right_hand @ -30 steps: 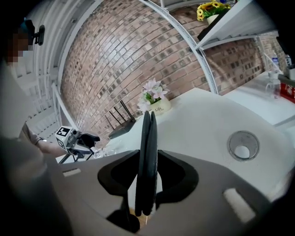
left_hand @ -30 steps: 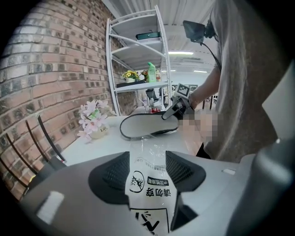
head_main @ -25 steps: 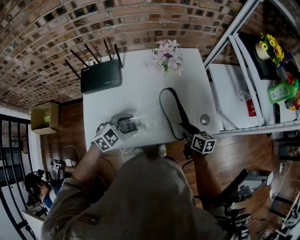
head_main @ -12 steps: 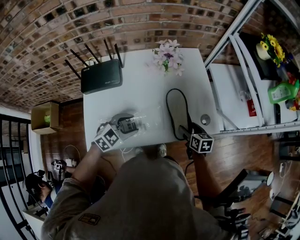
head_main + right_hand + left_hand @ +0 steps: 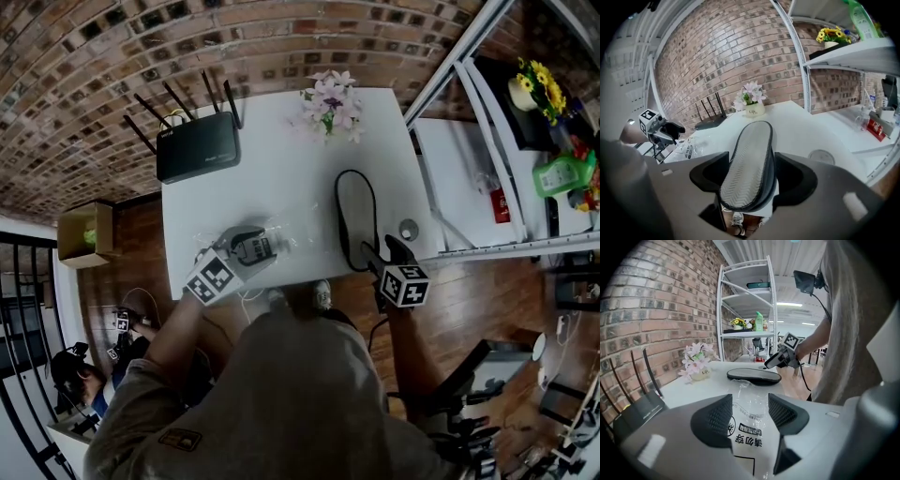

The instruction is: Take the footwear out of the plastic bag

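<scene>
A dark slipper [image 5: 356, 216] lies sole up on the white table [image 5: 272, 187], its near end at the front edge. My right gripper [image 5: 384, 251] is open. Its jaws have just swung wide and eased in a little; the slipper's near end [image 5: 750, 161] sits between them with a gap at the left pad. The clear plastic bag [image 5: 291, 234] with black print lies flat to the slipper's left. My left gripper [image 5: 265, 246] rests over the bag's near end, and its jaws stand apart with the film [image 5: 750, 408] showing between them. In the left gripper view the slipper [image 5: 753, 376] lies beyond the bag.
A black router [image 5: 197, 147] with antennas stands at the table's back left, and a vase of pink flowers [image 5: 328, 103] at the back middle. A small round disc [image 5: 408, 229] lies right of the slipper. A white shelf unit [image 5: 497, 141] adjoins the table's right side.
The slipper has gone from tilted on its side to lying flat, sole up. My right gripper has let go of it and shifted slightly right. The left gripper has stayed on the bag.
</scene>
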Demonstrator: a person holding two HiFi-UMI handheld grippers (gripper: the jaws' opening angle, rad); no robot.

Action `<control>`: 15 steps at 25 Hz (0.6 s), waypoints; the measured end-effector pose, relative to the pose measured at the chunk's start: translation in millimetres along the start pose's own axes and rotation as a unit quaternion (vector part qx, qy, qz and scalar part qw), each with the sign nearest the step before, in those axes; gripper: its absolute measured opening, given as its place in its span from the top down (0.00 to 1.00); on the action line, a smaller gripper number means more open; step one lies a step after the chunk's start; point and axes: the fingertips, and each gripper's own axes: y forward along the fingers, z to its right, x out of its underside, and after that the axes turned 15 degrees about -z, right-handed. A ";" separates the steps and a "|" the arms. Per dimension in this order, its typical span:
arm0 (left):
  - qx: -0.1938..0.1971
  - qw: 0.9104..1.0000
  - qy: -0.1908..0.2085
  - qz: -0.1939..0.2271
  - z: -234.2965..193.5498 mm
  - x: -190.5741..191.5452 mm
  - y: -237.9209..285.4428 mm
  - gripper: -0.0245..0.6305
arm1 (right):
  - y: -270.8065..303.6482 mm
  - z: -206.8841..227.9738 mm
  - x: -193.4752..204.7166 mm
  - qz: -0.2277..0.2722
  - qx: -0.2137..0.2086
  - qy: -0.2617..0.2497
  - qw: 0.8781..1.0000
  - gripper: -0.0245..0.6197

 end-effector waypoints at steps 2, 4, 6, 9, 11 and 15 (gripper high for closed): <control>-0.001 1.000 -0.007 0.009 2.6 0.3 -2.1 0.59 | -8.6 -10.6 -5.2 0.014 -0.003 -0.012 1.000 0.51; -0.002 1.000 -0.014 0.017 6.0 -0.2 -3.8 0.60 | -15.1 -22.5 -9.3 0.024 -0.011 -0.023 0.999 0.59; -0.005 0.999 -0.023 0.026 10.1 -2.3 -5.6 0.62 | -18.4 -34.3 -11.9 0.030 -0.024 -0.035 0.999 0.62; -0.016 0.998 -0.039 0.040 19.7 -7.3 -8.4 0.66 | -20.7 -51.8 -13.3 0.037 -0.051 -0.061 0.996 0.66; -0.022 0.997 -0.050 0.048 29.3 -10.4 -10.1 0.70 | -23.7 -61.8 -13.7 0.043 -0.069 -0.075 0.994 0.67; -0.033 0.995 -0.072 0.061 53.0 -20.3 -9.9 0.77 | -38.0 -78.0 -12.7 0.054 -0.104 -0.115 0.986 0.69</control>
